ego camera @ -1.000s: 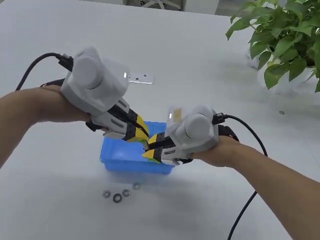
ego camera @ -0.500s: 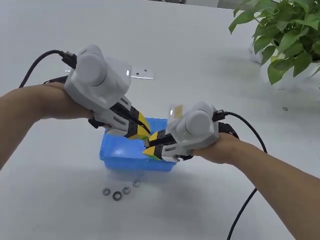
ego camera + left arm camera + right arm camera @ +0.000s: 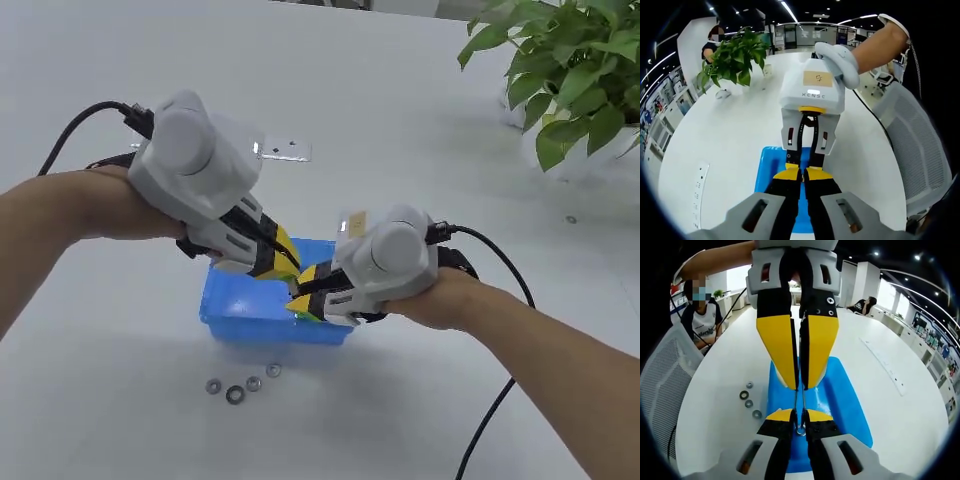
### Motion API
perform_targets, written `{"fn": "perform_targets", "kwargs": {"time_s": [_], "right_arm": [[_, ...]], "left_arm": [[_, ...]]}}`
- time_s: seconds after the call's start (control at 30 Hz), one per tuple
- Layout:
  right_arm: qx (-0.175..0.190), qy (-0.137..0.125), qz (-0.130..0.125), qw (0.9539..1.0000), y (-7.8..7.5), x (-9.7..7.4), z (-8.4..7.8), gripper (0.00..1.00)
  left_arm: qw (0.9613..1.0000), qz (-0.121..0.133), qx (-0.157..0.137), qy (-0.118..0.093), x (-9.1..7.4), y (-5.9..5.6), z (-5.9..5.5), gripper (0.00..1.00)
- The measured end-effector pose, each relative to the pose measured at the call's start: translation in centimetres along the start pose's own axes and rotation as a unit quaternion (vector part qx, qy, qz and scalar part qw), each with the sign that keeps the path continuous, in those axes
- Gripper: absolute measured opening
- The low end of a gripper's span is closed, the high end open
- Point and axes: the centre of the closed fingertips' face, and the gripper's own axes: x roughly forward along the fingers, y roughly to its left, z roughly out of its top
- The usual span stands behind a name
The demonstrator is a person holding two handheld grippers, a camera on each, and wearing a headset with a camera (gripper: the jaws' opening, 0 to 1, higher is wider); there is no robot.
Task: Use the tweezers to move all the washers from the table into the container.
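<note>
The blue container [image 3: 240,308] sits on the white table, with several washers [image 3: 236,394] lying loose just in front of it. Above the container my left gripper [image 3: 290,265] and right gripper [image 3: 300,300] meet tip to tip. In the right gripper view thin metal tweezers [image 3: 800,390] run from between the left gripper's [image 3: 800,382] shut yellow jaws down into my right gripper's [image 3: 800,416] shut jaws. A small ring [image 3: 800,430] shows at their near end. The washers [image 3: 748,403] lie left of the container [image 3: 845,400]. The left gripper [image 3: 801,174] is shut, facing the right gripper [image 3: 804,162] over the container [image 3: 765,170].
A potted plant [image 3: 570,70] stands at the far right of the table. A white perforated strip [image 3: 282,152] lies beyond the grippers. Cables [image 3: 500,400] trail from both grippers. A mesh chair [image 3: 920,145] stands off the table's edge.
The head camera has shifted slightly. Both grippers stay tip to tip above the container, with the right one a touch lower. The washers on the table have not moved.
</note>
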Motion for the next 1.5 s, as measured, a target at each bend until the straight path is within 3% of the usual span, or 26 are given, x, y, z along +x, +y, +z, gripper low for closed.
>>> {"fn": "perform_targets", "kwargs": {"time_s": [0.37, 0.8, 1.5], "right_arm": [[-0.006, -0.006, -0.008, 0.9999, 0.0, -0.9, 0.9, 0.11], [-0.021, -0.013, -0.019, 0.9995, 0.9, -2.1, 2.6, 0.11], [-0.038, -0.018, -0.019, 0.9989, 3.4, -2.3, 4.1, 0.11]], "left_arm": [[0.9999, 0.006, 0.011, 0.003, -0.9, -0.3, 0.9, 0.06], [0.9996, 0.013, 0.026, 0.004, -2.3, -1.6, 2.3, 0.06], [0.9987, 0.026, 0.04, 0.02, -3.8, -4.1, 2.4, 0.06]]}}
